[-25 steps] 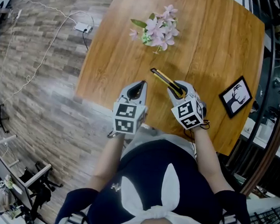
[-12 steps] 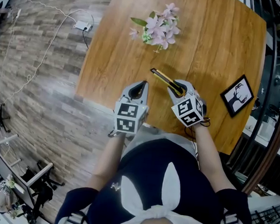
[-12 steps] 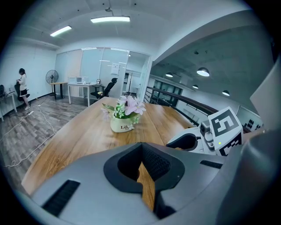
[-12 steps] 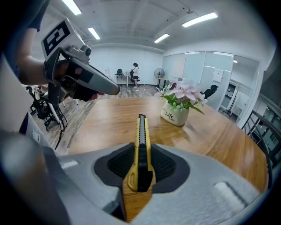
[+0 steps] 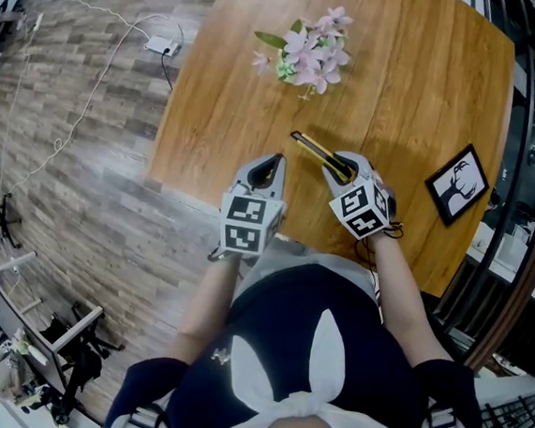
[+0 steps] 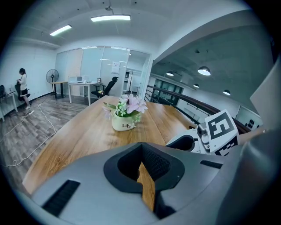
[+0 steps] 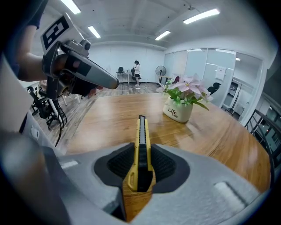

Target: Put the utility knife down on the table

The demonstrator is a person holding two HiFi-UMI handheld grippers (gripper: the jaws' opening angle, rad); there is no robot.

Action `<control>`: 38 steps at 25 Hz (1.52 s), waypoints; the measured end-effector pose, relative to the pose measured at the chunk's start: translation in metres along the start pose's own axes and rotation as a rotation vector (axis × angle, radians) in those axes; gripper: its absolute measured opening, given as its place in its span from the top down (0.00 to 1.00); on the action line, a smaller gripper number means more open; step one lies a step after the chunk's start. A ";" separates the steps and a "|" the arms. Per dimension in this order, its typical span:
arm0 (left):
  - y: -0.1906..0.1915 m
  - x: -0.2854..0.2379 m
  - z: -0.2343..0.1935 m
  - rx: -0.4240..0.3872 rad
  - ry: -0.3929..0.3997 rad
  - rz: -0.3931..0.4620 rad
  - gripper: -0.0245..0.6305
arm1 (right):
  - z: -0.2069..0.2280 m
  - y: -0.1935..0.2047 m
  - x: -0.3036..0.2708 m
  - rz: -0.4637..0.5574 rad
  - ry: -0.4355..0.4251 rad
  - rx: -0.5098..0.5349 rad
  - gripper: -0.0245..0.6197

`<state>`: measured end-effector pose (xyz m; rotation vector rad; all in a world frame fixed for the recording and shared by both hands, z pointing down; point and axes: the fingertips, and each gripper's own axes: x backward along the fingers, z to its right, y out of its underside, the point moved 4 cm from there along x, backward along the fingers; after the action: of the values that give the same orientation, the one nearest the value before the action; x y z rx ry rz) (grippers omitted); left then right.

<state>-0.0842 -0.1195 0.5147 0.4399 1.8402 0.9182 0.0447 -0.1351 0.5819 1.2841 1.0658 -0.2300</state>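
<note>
1. Closed flat against both sides of a slim yellow-and-black plastic utility knife (image 7: 141, 132), at its rear end: the ribbed black pads of the right gripper (image 7: 139, 163).
2. Pressed together on nothing, at centre-left of the head view: the left gripper (image 5: 270, 166). Best left idle there.
3. Held low over the round orange-brown wooden table (image 5: 411, 90), mid-frame in the head view, nose aimed toward the upper left. Cannot tell whether touching the wood yet.
4. Lower gently until the full length rests on the wood, then spread the jaws wide and draw straight back, so as not to drag the handle.
5. Keep short of the white pot of pink flowers (image 7: 180, 110) at upper centre, well apart from the knife.
6. Long, narrow yellow shell; black ribbed slider track along the top; dark tip, too small to tell if any blade is out.
</note>
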 end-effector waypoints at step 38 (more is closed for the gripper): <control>0.005 -0.010 0.005 0.012 0.017 -0.024 0.95 | -0.003 0.028 -0.029 -0.099 -0.045 0.001 0.78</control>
<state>-0.0757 -0.1205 0.5232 0.4181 1.8634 0.8979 0.0463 -0.1345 0.6225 1.2234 1.0916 -0.3328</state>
